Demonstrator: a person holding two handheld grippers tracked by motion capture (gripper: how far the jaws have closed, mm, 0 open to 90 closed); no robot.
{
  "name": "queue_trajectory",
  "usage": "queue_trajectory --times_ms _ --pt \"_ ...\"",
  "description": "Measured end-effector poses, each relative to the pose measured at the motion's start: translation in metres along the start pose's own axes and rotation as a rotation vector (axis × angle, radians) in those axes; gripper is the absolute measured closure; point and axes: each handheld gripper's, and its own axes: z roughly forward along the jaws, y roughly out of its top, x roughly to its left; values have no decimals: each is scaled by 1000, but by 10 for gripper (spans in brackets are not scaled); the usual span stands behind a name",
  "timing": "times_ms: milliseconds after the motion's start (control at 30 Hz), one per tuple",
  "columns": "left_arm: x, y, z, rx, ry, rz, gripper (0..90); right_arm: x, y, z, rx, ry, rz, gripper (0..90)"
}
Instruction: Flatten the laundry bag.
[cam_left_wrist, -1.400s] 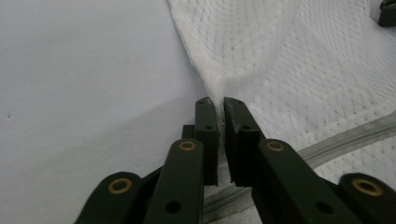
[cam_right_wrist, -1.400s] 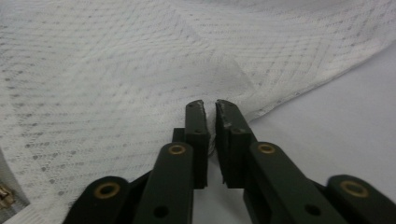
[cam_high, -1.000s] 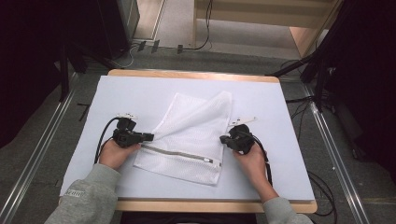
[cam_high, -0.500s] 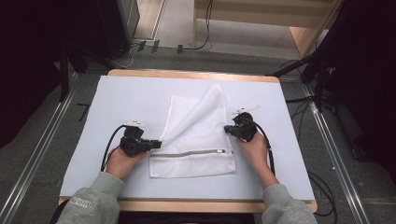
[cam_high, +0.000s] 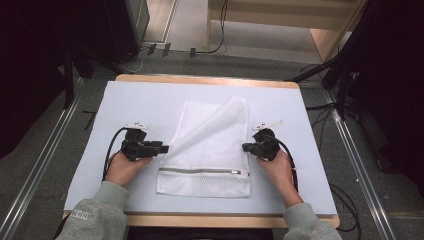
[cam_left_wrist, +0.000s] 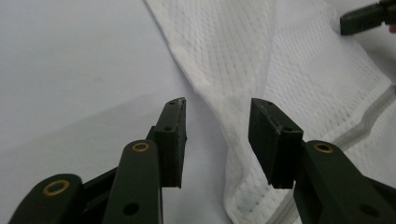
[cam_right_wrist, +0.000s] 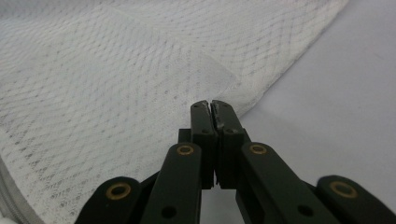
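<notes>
White mesh laundry bag (cam_high: 207, 150) lies flat mid-frame in the high view on the counter (cam_high: 150, 105), zipper (cam_high: 202, 171) across its lower part, upper right corner folded over toward the left. Left gripper (cam_high: 162, 148) sits at the bag's left edge; its fingers (cam_left_wrist: 173, 135) have just been opening and now stand apart, bag edge lying between them, pads not pressing it. Right gripper (cam_high: 246, 147) at the bag's right edge, fingers (cam_right_wrist: 205, 126) together, pinching the mesh hem.
</notes>
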Motion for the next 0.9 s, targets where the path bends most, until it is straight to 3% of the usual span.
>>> queue_trajectory --times_ms 100,300,467,667,767,833,900 --pt "3 8 1 1 5 11 560 2 -3 -2 3 3 -8 899" --pt "13 37 30 43 43 51 554 6 -12 -7 16 9 -1 896" --pt "16 53 53 57 46 70 555 7 -17 -11 18 13 -8 893" --pt "20 61 70 36 63 60 550 6 -20 -11 15 11 -11 888" --pt "20 61 80 27 69 79 563 6 -22 -12 9 7 -9 885" --pt "17 62 83 34 57 92 617 6 -23 -12 7 7 -3 884" --pt "11 62 86 36 83 133 679 6 -24 -12 7 6 -2 883"
